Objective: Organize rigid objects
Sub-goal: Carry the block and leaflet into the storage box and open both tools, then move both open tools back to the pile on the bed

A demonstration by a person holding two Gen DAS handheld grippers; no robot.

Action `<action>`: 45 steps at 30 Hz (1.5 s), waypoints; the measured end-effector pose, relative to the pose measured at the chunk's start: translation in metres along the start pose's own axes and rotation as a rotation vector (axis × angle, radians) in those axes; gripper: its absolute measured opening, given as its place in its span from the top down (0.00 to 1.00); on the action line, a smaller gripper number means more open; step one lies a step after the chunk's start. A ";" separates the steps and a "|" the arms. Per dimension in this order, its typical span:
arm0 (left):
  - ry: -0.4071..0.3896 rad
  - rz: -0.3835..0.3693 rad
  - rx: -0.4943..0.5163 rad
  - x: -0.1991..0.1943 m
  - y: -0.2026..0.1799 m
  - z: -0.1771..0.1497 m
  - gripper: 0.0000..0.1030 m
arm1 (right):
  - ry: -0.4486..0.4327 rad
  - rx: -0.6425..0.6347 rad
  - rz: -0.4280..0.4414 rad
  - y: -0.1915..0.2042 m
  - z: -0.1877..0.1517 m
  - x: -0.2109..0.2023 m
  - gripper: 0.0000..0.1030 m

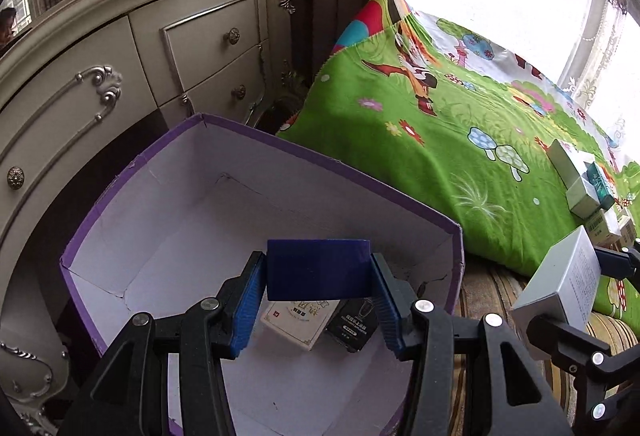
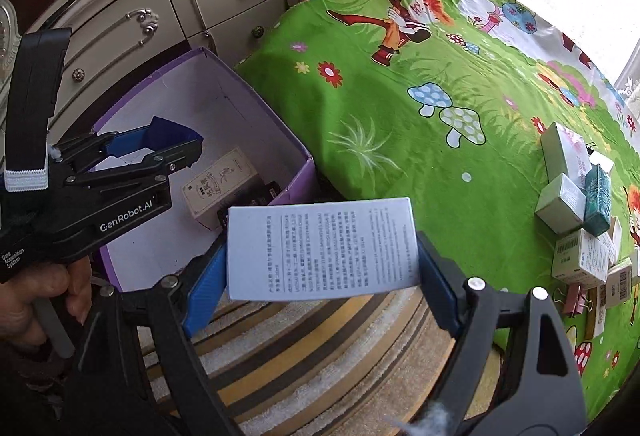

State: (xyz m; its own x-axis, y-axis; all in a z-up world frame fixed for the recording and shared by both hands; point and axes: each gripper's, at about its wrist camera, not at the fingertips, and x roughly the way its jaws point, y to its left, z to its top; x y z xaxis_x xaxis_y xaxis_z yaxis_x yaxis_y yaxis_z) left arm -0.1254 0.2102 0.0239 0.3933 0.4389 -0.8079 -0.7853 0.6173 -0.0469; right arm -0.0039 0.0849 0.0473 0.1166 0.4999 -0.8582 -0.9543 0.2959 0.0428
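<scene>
Lower centre: left gripper (image 1: 318,276), fingers clamped on a blue box (image 1: 318,268) above the purple carton (image 1: 320,160), which holds two boxes. Right gripper (image 2: 322,268) clamps a white box (image 2: 320,244) beside it; a pile of small boxes (image 2: 580,212) remains on the bed (image 2: 400,116).

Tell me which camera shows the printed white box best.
The right wrist view: the flat white cardboard box with printed text faces the lens, held in the right gripper. The left wrist view shows it only obliquely at the frame's edge.
</scene>
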 end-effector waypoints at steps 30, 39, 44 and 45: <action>-0.009 -0.022 -0.145 -0.001 0.035 0.002 0.24 | 0.046 -0.168 0.087 0.048 -0.007 0.019 0.09; -0.006 -0.076 -0.088 -0.004 -0.002 0.008 0.24 | -0.033 0.008 -0.044 -0.036 -0.013 -0.007 0.09; 0.008 -0.143 -0.072 -0.003 -0.026 0.011 0.24 | -0.074 0.128 -0.109 -0.089 -0.020 -0.026 0.09; 0.007 -0.152 -0.064 -0.003 -0.032 0.012 0.24 | -0.081 0.154 -0.120 -0.099 -0.021 -0.030 0.09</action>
State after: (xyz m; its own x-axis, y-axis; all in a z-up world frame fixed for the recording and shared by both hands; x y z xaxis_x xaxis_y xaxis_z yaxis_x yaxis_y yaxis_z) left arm -0.0957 0.1967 0.0351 0.5065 0.3388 -0.7929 -0.7460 0.6333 -0.2060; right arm 0.0817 0.0236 0.0582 0.2551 0.5158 -0.8179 -0.8796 0.4750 0.0252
